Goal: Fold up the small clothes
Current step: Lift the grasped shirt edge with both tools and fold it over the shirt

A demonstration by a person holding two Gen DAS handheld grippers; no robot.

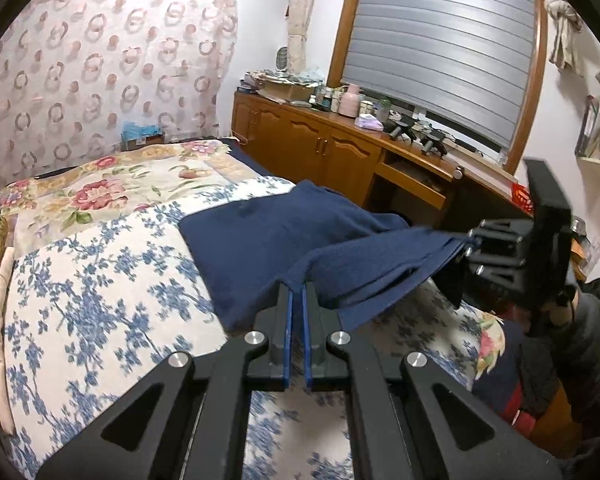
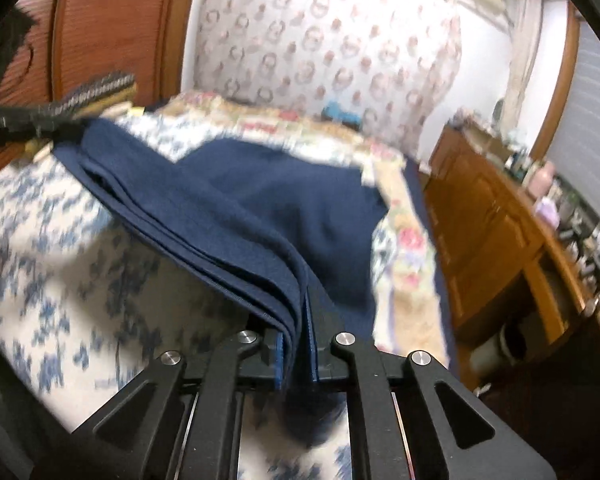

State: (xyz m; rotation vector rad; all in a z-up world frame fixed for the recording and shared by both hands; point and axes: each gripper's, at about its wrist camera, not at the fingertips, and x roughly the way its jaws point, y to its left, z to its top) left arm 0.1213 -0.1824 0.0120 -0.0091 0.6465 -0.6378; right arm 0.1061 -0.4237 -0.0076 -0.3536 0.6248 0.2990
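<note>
A folded navy blue knit garment [image 1: 284, 236] lifts off the floral-quilted bed [image 1: 100, 280], the left gripper [image 1: 297, 292] and right gripper [image 2: 300, 300] each clenched on one corner.

Ahead of the black left hand-held gripper [image 1: 296, 300], whose pads are blue, the cloth [image 1: 276, 236] is plain navy. The bedspread [image 1: 100, 288] under it is cream with blue flower sprays, and farther off a blanket [image 1: 112, 188] is beige with pink and red blooms. Beyond, the curtain [image 1: 100, 68] is pale pink with ring patterns, and the cabinet [image 1: 316, 148] is orange-brown wood.
</note>
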